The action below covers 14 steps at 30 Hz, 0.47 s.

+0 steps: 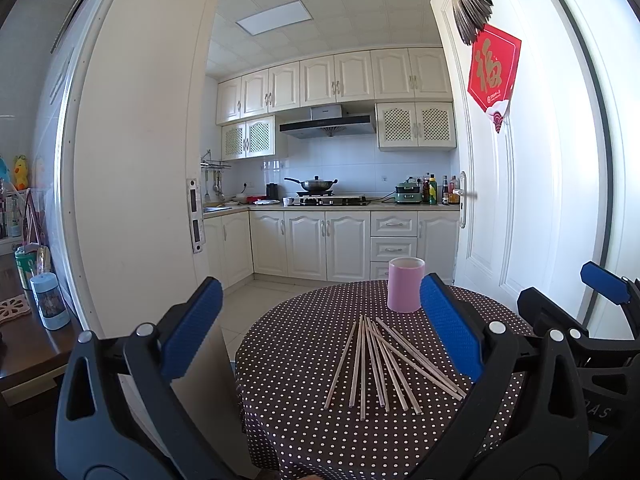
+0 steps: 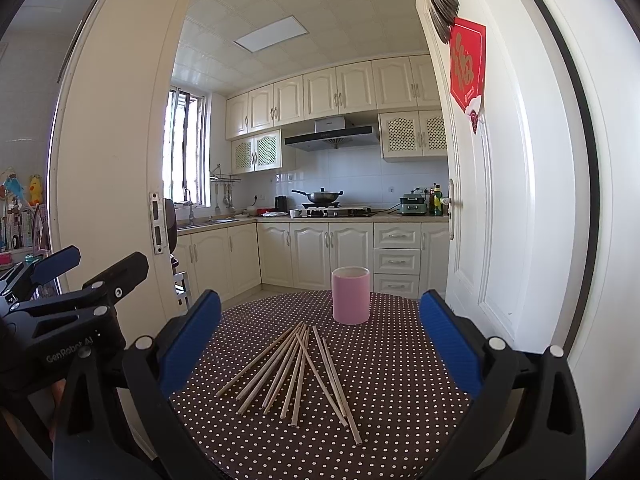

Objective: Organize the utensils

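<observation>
Table: a round top under a dark polka-dot cloth (image 2: 400,380), facing the open kitchen doorway; I stand at its near edge.

Chopsticks (image 2: 298,372): a loose fan of pale wooden sticks lying flat near the middle of the table, tips converging toward the far edge and butts spread toward me. Several cross one another, so they will not come up as one neat bundle.

Pink cup (image 2: 351,295): upright at the far edge of the table, just beyond the converging tips, mouth open upward. I judge it is the holder the sticks belong in (nothing is in it that I can see).

Left gripper (image 1: 320,336): held above the near edge, blue pads spread wide, nothing between them. From here the sticks sit slightly right of centre in its opening.

Right gripper (image 2: 320,344): level with the left, also wide open and empty, the fan almost centred between its pads. Each gripper shows at the edge of the other's view, so they are side by side.

Why held so: both are raised above and back from the sticks, which gives a full look at the fan before choosing one.

Stage: judging by the full fan, sorting has not begun.

Next concern: thin sticks lie flush on cloth, so a pinch may slip or drag neighbours.
</observation>
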### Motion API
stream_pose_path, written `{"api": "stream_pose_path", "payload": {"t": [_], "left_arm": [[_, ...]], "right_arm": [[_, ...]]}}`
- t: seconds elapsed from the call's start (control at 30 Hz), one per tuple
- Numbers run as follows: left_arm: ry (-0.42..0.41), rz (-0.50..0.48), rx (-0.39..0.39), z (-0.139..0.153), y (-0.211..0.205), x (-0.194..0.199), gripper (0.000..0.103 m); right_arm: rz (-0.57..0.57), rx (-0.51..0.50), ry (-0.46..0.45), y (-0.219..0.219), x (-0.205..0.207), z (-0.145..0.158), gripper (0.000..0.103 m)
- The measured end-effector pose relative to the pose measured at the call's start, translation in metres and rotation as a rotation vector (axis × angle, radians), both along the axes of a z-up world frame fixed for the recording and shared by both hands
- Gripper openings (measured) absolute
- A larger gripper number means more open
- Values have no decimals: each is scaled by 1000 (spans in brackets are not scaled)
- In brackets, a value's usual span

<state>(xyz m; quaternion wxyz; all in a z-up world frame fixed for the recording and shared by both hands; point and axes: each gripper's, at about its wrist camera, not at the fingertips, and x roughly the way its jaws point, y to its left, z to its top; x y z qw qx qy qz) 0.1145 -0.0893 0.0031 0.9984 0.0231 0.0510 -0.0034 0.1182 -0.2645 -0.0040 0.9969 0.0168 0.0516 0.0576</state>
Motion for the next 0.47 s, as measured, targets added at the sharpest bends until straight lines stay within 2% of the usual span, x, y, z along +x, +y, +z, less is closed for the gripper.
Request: {"api": "stream_pose_path", "payload": {"t": [0.47], "left_arm": [[10,-8,-7,0,-1,2,97]], "right_arm": [[-3,-1,2,1,-2,-2,96]]}}
